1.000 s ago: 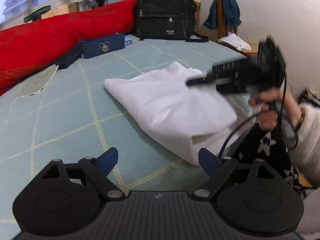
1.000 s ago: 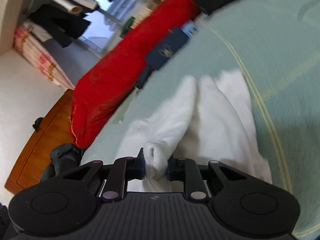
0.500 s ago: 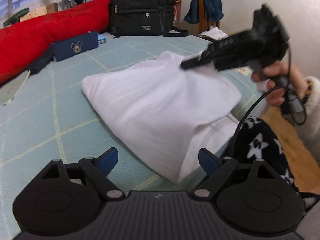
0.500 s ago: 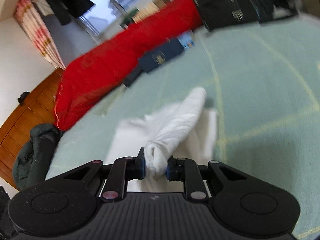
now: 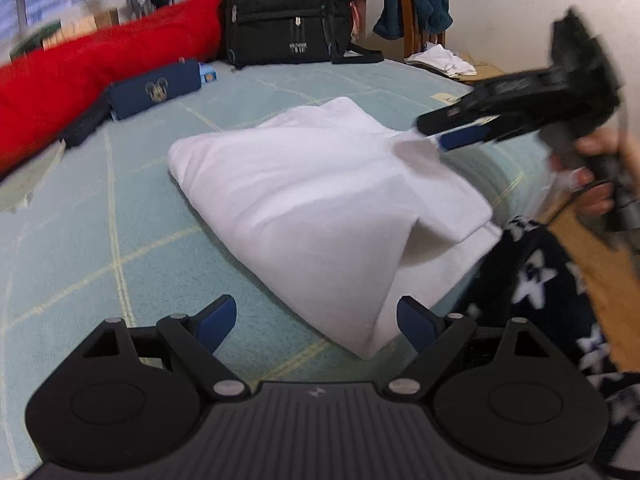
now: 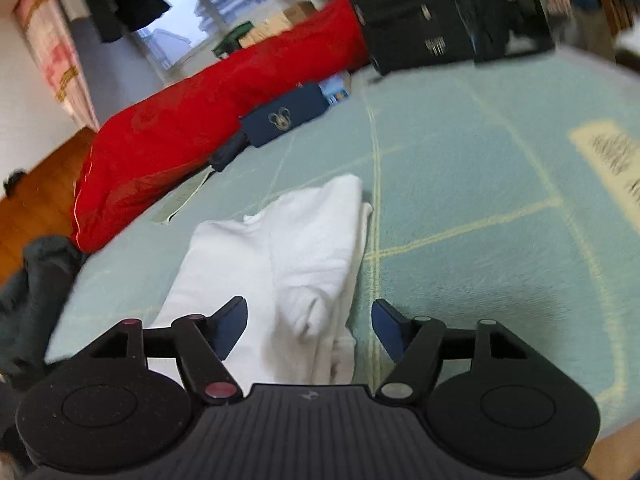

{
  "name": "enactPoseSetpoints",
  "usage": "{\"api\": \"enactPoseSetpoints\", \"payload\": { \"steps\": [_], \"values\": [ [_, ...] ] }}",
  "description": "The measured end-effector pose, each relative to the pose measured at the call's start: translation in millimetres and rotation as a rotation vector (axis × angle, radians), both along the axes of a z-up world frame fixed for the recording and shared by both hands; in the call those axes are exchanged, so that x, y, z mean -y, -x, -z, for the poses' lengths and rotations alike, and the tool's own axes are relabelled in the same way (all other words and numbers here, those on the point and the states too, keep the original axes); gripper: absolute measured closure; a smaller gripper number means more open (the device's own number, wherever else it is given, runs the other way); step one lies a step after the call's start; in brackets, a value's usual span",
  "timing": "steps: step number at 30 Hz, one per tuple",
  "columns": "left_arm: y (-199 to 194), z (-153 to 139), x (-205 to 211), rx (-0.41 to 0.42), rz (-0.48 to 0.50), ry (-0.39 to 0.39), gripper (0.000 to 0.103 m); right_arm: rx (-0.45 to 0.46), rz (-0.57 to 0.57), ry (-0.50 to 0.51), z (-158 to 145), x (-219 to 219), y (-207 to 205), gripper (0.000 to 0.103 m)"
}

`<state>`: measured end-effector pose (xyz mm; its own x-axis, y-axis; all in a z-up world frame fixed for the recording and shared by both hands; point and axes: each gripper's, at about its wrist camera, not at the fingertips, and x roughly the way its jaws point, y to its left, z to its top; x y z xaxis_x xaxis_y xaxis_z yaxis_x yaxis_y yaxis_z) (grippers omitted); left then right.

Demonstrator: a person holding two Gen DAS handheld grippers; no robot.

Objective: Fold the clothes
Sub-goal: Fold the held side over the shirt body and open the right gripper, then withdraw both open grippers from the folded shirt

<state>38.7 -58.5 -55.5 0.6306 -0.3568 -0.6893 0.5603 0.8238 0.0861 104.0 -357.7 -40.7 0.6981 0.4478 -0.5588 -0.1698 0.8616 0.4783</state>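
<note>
A white garment (image 5: 316,196) lies folded in a thick pad on the pale green bed cover; it also shows in the right wrist view (image 6: 276,264). My left gripper (image 5: 316,320) is open and empty, just in front of the garment's near corner. My right gripper (image 6: 308,320) is open, low over the garment's near end, with nothing between its pads. In the left wrist view the right gripper (image 5: 432,136) hovers over the garment's far right side, held in a hand.
A red quilt (image 5: 80,68) lies along the far left. A navy case (image 5: 154,90) and a black backpack (image 5: 284,12) sit at the back. A chair with a teal cloth (image 5: 416,16) stands by the wall. The bed edge and a star-patterned leg (image 5: 540,280) are at right.
My right gripper has opened and let go of the bunched white cloth, which now lies flat on the pile. The left gripper has stayed open and shifted closer to the garment.
</note>
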Motion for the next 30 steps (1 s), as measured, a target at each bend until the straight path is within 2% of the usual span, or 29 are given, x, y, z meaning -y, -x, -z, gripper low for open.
{"api": "enactPoseSetpoints", "payload": {
  "steps": [2, 4, 8, 11, 13, 14, 17, 19, 22, 24, 26, 30],
  "values": [
    [5, 5, 6, 0.088, 0.003, -0.044, 0.016, 0.040, -0.029, 0.036, -11, -8, 14, 0.024],
    [10, 10, 15, 0.173, -0.009, -0.106, 0.016, 0.089, -0.064, 0.081, -22, -20, 26, 0.014],
    [19, 15, 29, 0.295, -0.025, -0.231, 0.016, 0.166, -0.122, 0.249, -23, -61, 35, 0.010],
    [25, 17, 28, 0.332, -0.038, -0.311, 0.015, 0.115, -0.093, 0.402, 3, -79, 25, 0.010],
    [25, 22, 19, 0.318, -0.066, -0.341, 0.015, 0.069, -0.070, 0.486, 23, -83, 20, 0.010],
    [25, 24, 11, 0.298, -0.080, -0.323, 0.014, 0.046, -0.057, 0.519, 32, -83, 19, 0.008],
    [24, 23, -2, 0.254, -0.102, -0.252, 0.015, 0.047, -0.038, 0.426, 34, -66, 23, 0.006],
    [25, 17, -1, 0.233, -0.084, -0.240, 0.015, 0.054, -0.032, 0.458, 28, -66, 27, 0.006],
    [33, 2, -5, 0.219, 0.001, -0.218, 0.015, 0.078, -0.028, 0.496, 15, -68, 36, 0.006],
    [38, -7, -13, 0.219, 0.010, -0.203, 0.015, 0.129, -0.055, 0.466, 1, -74, 42, 0.006],
    [37, -17, -25, 0.212, -0.026, -0.182, 0.015, 0.180, -0.084, 0.436, -12, -80, 48, 0.006],
    [19, -33, -52, 0.171, -0.206, -0.102, 0.015, 0.236, -0.178, 0.441, -22, -119, 31, 0.006]
  ]
}}
